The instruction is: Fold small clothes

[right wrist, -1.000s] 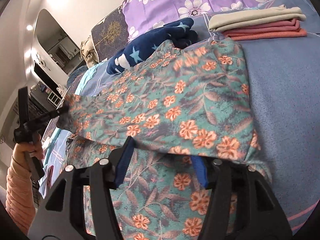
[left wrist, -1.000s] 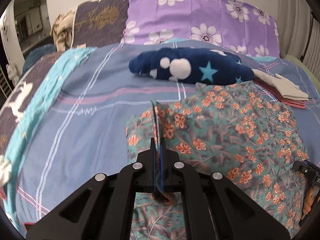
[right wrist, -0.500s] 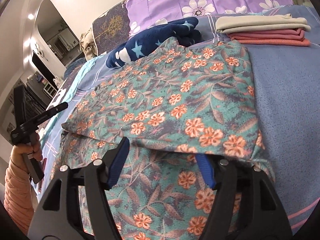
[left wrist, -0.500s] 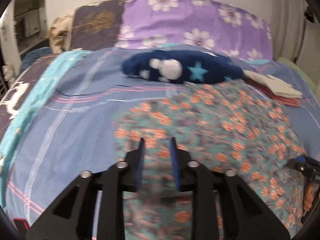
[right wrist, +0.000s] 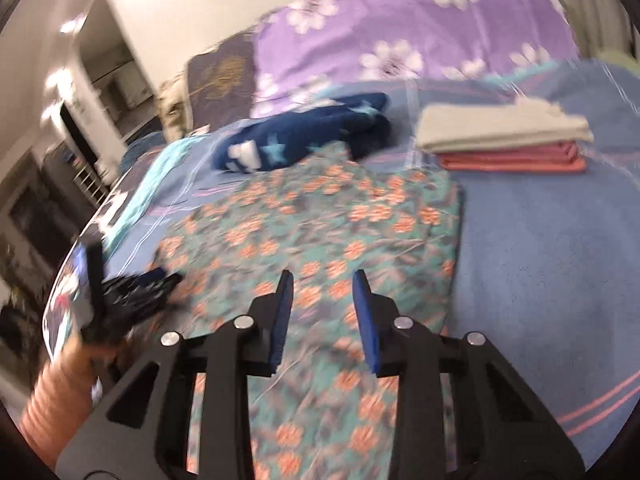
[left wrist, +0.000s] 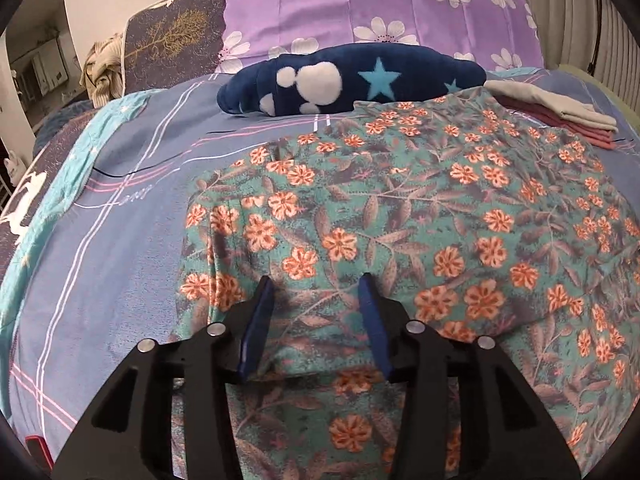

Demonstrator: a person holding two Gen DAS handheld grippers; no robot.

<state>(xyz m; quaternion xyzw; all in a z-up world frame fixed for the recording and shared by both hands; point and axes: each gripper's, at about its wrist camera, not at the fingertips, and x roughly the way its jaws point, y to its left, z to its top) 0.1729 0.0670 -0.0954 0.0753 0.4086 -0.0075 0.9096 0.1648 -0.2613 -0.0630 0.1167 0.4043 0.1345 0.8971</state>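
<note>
A teal garment with orange flowers [left wrist: 420,216] lies folded over on the blue bed; it also shows, blurred, in the right wrist view [right wrist: 320,232]. My left gripper [left wrist: 316,284] is open and empty, just above the garment's near folded edge. My right gripper [right wrist: 322,280] is open and empty, above the garment's near part. The left gripper also shows at the left of the right wrist view [right wrist: 132,284], by the garment's left edge.
A navy fleece with stars [left wrist: 352,80] lies behind the garment. A stack of folded beige and pink clothes [left wrist: 560,116] sits at the back right, also in the right wrist view [right wrist: 508,140]. Purple flowered pillows [left wrist: 380,12] line the headboard. Bare blue sheet [right wrist: 540,280] lies to the right.
My left gripper let go of the garment's corner and opened wide. The upper layer settled flat on the lower one. My right gripper rose and pulled back from the fold.
</note>
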